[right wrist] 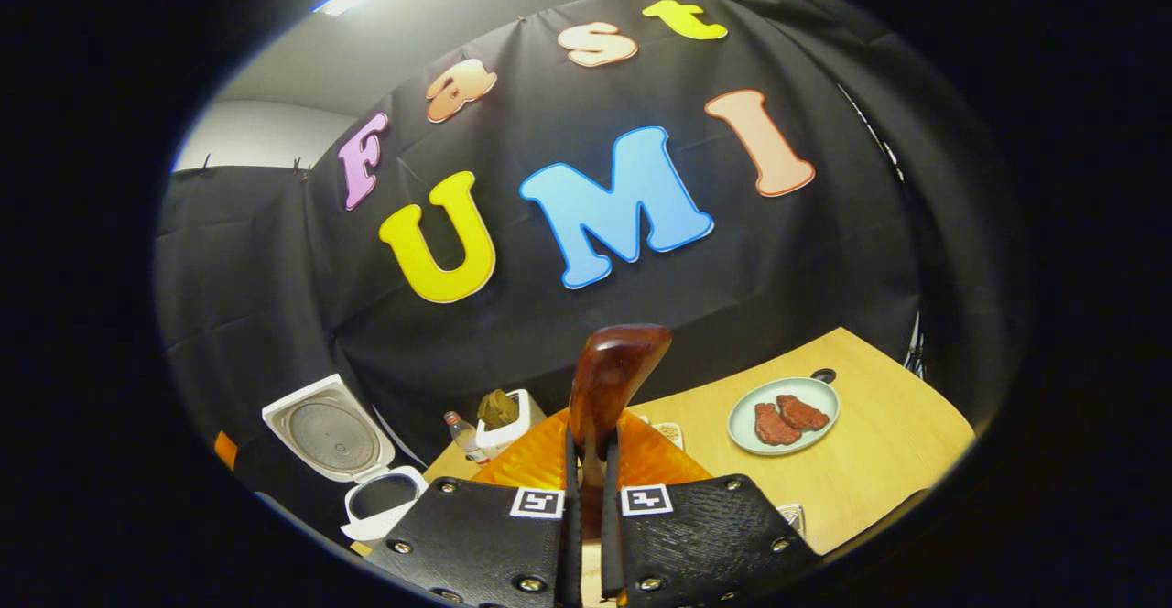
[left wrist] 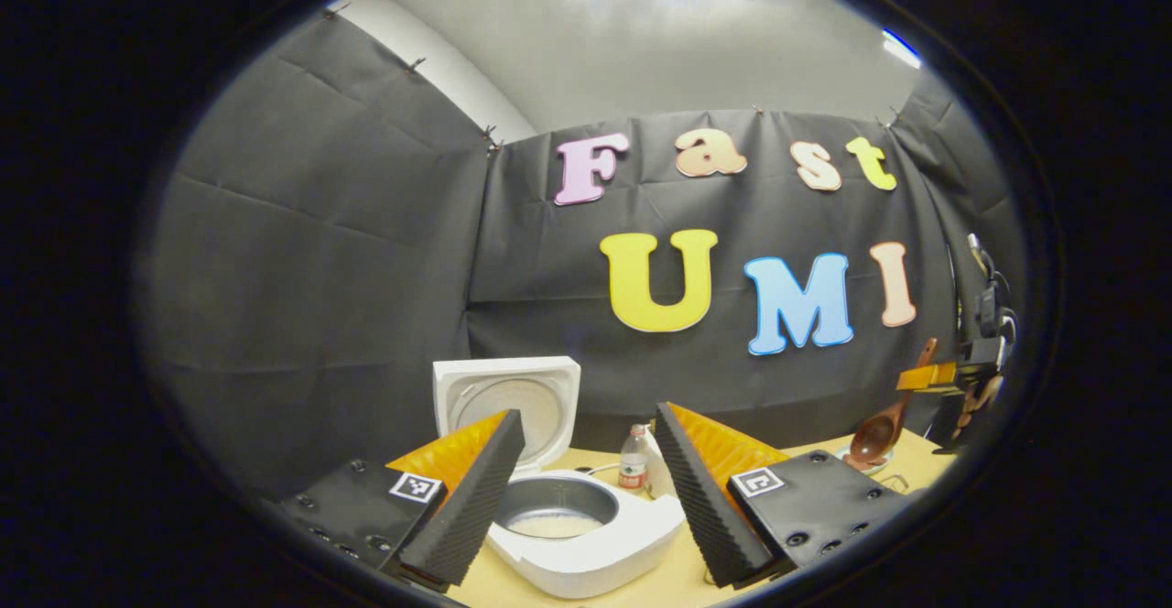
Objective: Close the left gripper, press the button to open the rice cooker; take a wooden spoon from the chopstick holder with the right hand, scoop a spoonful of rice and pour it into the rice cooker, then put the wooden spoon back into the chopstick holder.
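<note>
The right gripper (right wrist: 586, 489) is clamped on the handle of the wooden spoon (right wrist: 609, 379), whose bowl stands up above the fingers. The left gripper (left wrist: 581, 489) hangs released, jaws spread wide, just in front of the rice cooker (left wrist: 586, 544), whose lid (left wrist: 508, 397) stands raised with some rice already in the pot. Seen from the left gripper view, the spoon is well to the right of the rice cooker. The spoon looks light, stiff and glossy, so probably slippery; a firm hold low on the handle should stop it twisting.
</note>
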Available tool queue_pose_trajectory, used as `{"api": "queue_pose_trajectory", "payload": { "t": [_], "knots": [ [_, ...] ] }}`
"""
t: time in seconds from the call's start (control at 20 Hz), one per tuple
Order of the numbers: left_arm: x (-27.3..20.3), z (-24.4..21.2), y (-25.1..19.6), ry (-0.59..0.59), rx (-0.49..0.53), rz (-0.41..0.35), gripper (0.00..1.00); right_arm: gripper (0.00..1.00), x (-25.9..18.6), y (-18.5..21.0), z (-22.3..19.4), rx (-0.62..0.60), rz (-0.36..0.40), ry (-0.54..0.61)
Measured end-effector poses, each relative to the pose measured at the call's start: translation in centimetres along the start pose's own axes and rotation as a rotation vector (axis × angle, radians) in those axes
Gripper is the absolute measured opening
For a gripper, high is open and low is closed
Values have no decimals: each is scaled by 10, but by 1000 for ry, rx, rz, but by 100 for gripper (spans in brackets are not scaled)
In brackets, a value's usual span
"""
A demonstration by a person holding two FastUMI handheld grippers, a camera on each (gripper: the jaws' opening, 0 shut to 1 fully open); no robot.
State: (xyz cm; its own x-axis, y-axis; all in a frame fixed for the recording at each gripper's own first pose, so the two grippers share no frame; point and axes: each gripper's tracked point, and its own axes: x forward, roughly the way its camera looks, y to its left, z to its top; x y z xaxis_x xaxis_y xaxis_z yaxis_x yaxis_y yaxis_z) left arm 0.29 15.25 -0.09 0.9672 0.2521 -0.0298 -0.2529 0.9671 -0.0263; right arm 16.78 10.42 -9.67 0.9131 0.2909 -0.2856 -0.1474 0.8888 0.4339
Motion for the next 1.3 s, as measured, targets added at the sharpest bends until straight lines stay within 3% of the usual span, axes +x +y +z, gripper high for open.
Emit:
{"api": "queue_pose_trajectory", "payload": {
  "t": [0.5, 0.95, 1.3],
  "knots": [
    [4, -5, -44, 20, 12, -56, 99, 8, -11, -103, -39, -16, -165, 59],
    [1, -10, -57, 51, 59, -56, 99, 9, -16, -136, -79, -60, -209, 128],
    [-7, -8, -62, 57, 99, -53, 99, 10, -17, -152, -118, 36, -219, 192]
  ]
}}
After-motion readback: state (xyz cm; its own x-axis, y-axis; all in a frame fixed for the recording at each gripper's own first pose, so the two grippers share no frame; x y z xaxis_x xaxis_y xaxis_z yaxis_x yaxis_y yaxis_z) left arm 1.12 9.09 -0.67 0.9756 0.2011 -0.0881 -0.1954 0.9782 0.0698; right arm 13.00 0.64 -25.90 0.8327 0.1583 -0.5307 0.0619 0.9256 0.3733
